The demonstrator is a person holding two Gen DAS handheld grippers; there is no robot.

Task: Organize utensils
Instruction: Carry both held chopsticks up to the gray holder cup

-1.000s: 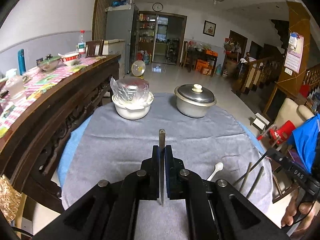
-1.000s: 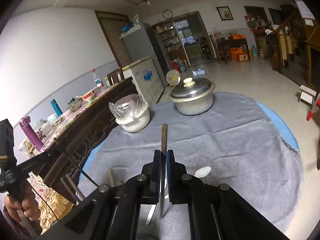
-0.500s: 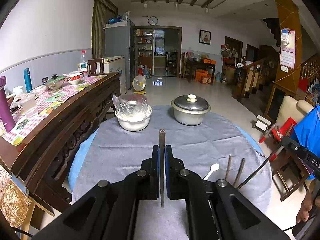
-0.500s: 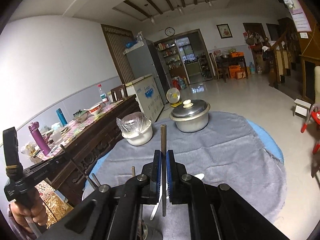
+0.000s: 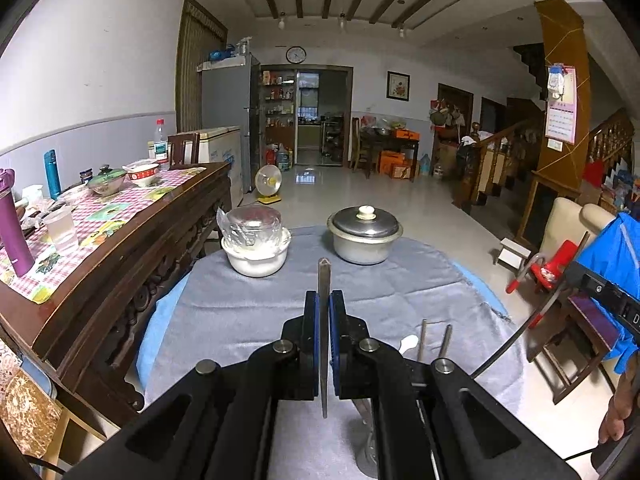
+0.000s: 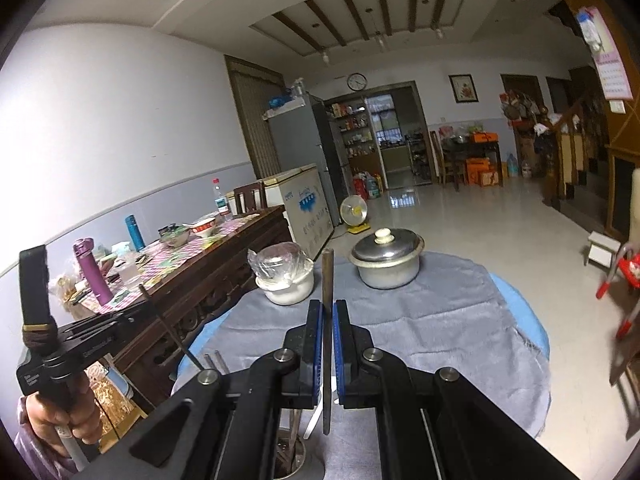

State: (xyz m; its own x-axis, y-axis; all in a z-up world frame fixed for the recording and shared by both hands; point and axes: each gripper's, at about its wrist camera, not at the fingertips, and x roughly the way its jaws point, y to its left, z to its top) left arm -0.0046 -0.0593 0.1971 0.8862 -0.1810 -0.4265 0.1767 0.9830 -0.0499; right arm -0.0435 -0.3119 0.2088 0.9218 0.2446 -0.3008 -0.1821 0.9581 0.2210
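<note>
My left gripper (image 5: 324, 295) is shut on a grey metal chopstick (image 5: 323, 276) that stands up between its pads, above the grey-clothed round table (image 5: 240, 312). My right gripper (image 6: 328, 305) is shut on a brown chopstick (image 6: 327, 276), also upright. Below both grippers a metal utensil holder (image 6: 289, 454) holds two chopsticks (image 5: 422, 340) and a white spoon (image 5: 409, 344); my own fingers hide most of it. Each view catches the other gripper at its edge, with a hand on its handle: the right gripper (image 5: 600, 294) and the left gripper (image 6: 84, 332).
A lidded metal pot (image 5: 365, 236) and a white bowl under plastic wrap (image 5: 256, 250) stand at the table's far side. A dark wooden sideboard (image 5: 132, 248) loaded with bottles and dishes runs along the left. A chair and red stool (image 5: 556, 264) are to the right.
Both grippers have risen and pulled back from the table with their chopsticks still held. The pot and bowl now look farther off and the holder's utensils sit lower in view.
</note>
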